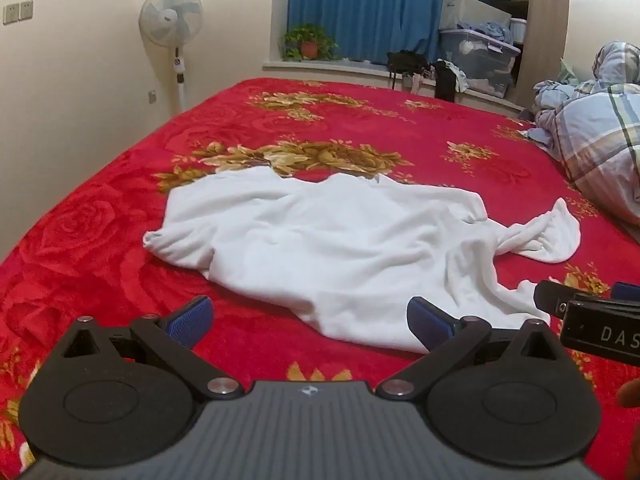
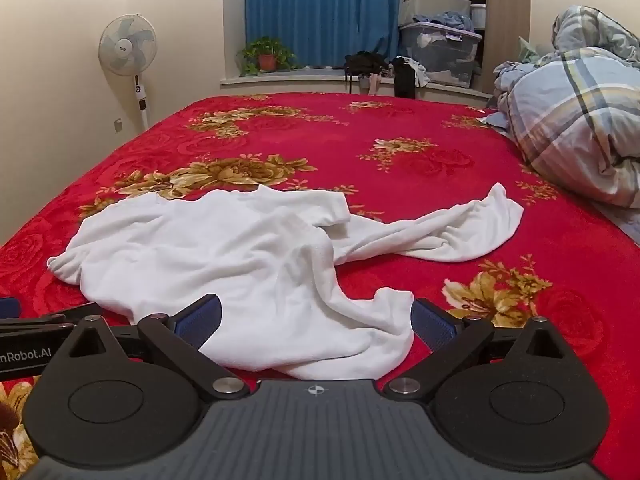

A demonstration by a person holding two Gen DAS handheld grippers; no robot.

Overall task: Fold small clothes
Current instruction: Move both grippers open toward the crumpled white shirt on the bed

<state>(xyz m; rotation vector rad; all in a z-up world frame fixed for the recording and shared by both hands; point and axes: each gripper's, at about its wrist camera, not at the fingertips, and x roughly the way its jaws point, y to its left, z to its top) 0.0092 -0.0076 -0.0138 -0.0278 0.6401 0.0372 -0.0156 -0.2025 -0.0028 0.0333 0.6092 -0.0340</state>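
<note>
A white long-sleeved top (image 1: 320, 248) lies crumpled and unfolded on the red floral blanket (image 1: 120, 208), its soft fabric full of wrinkles. The body spreads across the middle of the bed, hem bunched toward six o'clock. One sleeve (image 2: 448, 228) trails out twisted toward three o'clock; the other is tucked short at nine o'clock.

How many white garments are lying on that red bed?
1: a crumpled white shirt near the front of the red blanket, one sleeve trailing right. Others may be hidden under the plaid quilt.
</note>
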